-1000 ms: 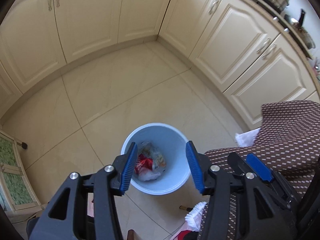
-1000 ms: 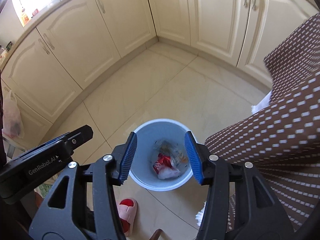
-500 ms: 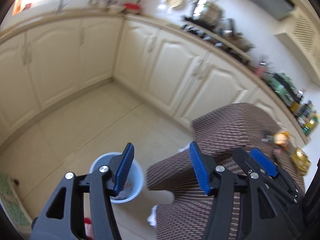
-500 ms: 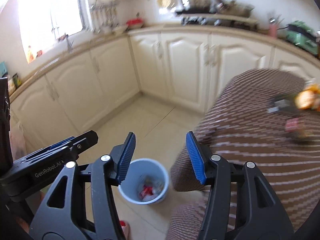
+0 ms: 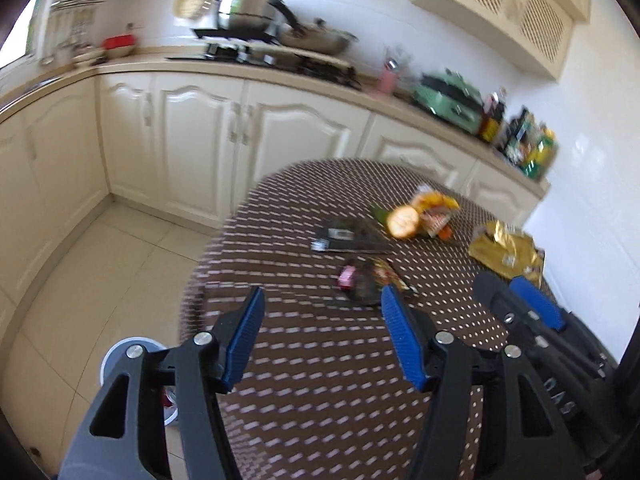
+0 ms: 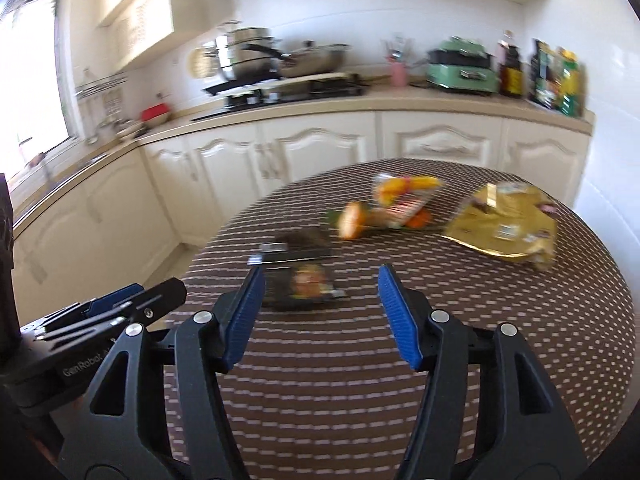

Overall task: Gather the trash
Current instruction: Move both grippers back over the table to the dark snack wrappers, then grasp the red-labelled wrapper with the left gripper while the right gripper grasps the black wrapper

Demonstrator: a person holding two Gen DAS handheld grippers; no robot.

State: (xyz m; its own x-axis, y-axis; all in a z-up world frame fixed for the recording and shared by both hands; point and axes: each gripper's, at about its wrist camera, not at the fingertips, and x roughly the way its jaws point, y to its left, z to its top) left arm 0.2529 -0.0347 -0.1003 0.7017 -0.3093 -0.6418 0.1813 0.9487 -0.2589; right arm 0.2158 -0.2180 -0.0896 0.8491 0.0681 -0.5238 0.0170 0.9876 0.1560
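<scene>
Nearest, our left gripper (image 5: 322, 312) and right gripper (image 6: 320, 290) are both opening their jaws with nothing between the blue pads, above the brown dotted tablecloth (image 6: 360, 400). Just past the right gripper's tips, at eleven o'clock, we see a dark snack wrapper (image 6: 302, 286) lying flat, then a black packet (image 6: 294, 250), an orange wrapper cluster (image 6: 394, 204) at twelve and a gold bag (image 6: 504, 230) at two. Down at seven o'clock of the left wrist view, the blue bin (image 5: 120, 350) stands on the floor beside the table.
</scene>
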